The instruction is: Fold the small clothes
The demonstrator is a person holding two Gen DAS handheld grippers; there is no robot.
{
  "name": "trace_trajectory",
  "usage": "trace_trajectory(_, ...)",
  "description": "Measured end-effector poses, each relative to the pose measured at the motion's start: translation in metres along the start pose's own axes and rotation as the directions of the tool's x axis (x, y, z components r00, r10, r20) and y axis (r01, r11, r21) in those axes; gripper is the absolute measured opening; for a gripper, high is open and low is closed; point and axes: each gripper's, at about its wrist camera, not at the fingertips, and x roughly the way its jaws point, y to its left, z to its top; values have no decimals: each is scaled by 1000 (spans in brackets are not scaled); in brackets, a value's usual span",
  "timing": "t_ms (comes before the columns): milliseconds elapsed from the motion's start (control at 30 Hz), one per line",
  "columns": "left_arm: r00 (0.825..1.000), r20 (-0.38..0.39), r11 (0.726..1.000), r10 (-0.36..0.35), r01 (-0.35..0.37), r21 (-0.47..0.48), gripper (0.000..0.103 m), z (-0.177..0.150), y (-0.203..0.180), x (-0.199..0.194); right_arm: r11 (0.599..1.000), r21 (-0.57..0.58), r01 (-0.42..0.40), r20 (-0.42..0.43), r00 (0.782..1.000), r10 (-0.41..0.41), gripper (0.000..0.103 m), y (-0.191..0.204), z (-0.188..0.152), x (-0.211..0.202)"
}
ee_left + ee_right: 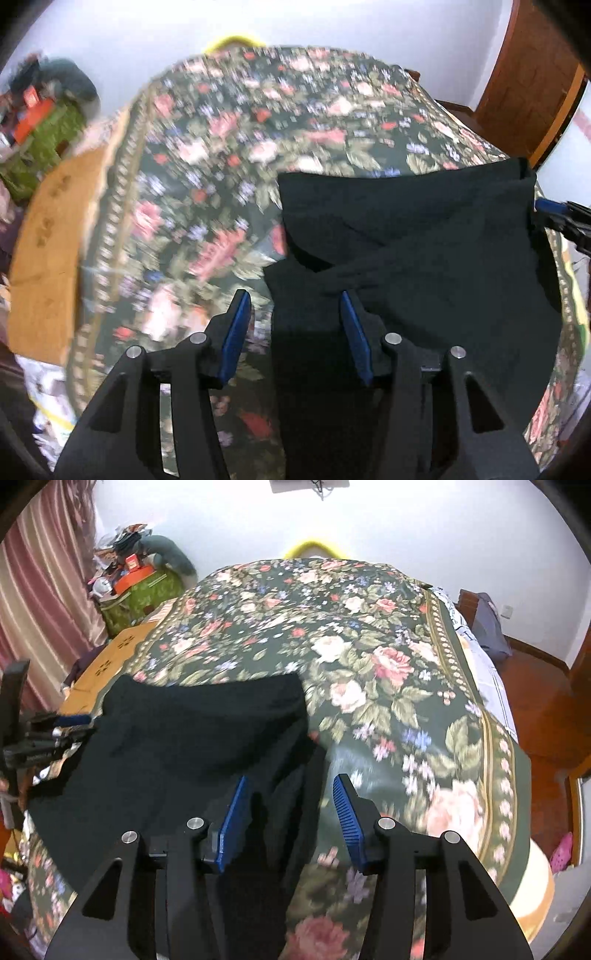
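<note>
A black garment (424,258) lies partly folded on the floral bedspread (221,166); it also shows in the right wrist view (184,746). My left gripper (295,306) is open over the garment's left edge, with cloth between its blue pads. My right gripper (291,790) is open over the garment's right edge, with a fold of cloth between its pads. The right gripper shows at the right edge of the left wrist view (565,218), and the left gripper at the left edge of the right wrist view (55,731).
The floral bedspread (369,664) covers a bed. A cardboard box (107,664) and a green bag (140,594) with clutter stand at the left. Pink curtains (44,590) hang at far left. Wooden floor (535,701) and a door (532,74) lie to the right.
</note>
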Motion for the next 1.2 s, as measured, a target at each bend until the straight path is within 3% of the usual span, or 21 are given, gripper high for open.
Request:
trace_trajectory(33, 999, -6, 999, -38, 38, -9, 32, -1, 1, 4, 1000, 11, -2, 4, 1000, 2, 44, -3, 3, 4)
trace_trajectory(67, 998, -9, 998, -67, 66, -18, 31, -3, 2, 6, 1000, 22, -10, 9, 1000, 10, 44, -6, 5, 7)
trace_trajectory(167, 998, 20, 998, -57, 57, -12, 18, -7, -1, 2, 998, 52, -41, 16, 999, 41, 44, -12, 12, 17)
trace_trajectory(233, 998, 52, 999, -38, 39, -3, 11, -9, -5, -6, 996, 60, -70, 44, 997, 68, 35, -11, 14, 17)
trace_trajectory(300, 995, 102, 1000, 5, -8, 29, 10, -11, -12, -18, 996, 54, -77, 65, 995, 74, 16, -9, 15, 16)
trace_trajectory(367, 988, 149, 996, 39, -50, 72, 9, -13, -19, -26, 996, 36, -77, 87, 993, 73, 6, -6, 15, 12)
trace_trajectory(500, 982, 173, 993, 74, -89, 82, 9, -8, -21, -28, 999, 23, -48, 90, 995, 46, 4, -10, 15, 10)
trace_trajectory(633, 996, 61, 997, 68, -71, 38, 12, -3, -14, 3, 999, 6, 38, 19, 999, -38, 4, -11, 11, 22)
trace_trajectory(733, 993, 64, 993, 96, -99, 60, 17, -5, -18, 0, 999, -16, 41, 21, 999, -41, 4, -7, 7, 9)
trace_trajectory(833, 995, 64, 995, 80, -83, 47, 17, -5, -15, -15, 997, -62, 45, 45, 998, -42, 14, 2, 6, -12)
trace_trajectory(900, 997, 71, 999, 43, -44, 21, 18, -3, -13, -29, 995, -92, 23, 55, 998, -18, 38, 11, 6, -23)
trace_trajectory(967, 995, 93, 999, 33, -34, 13, 21, -2, -16, -43, 993, -119, -11, 75, 997, 20, 47, 24, 6, -33)
trace_trajectory(1100, 987, 157, 1000, -9, 7, 16, 44, 0, -30, -70, 987, -127, -95, 62, 993, 104, 51, 48, 9, -34)
trace_trajectory(1200, 982, 185, 998, -43, 34, 52, 49, -2, -49, -81, 980, -102, -173, 40, 983, 178, 56, 63, 7, -29)
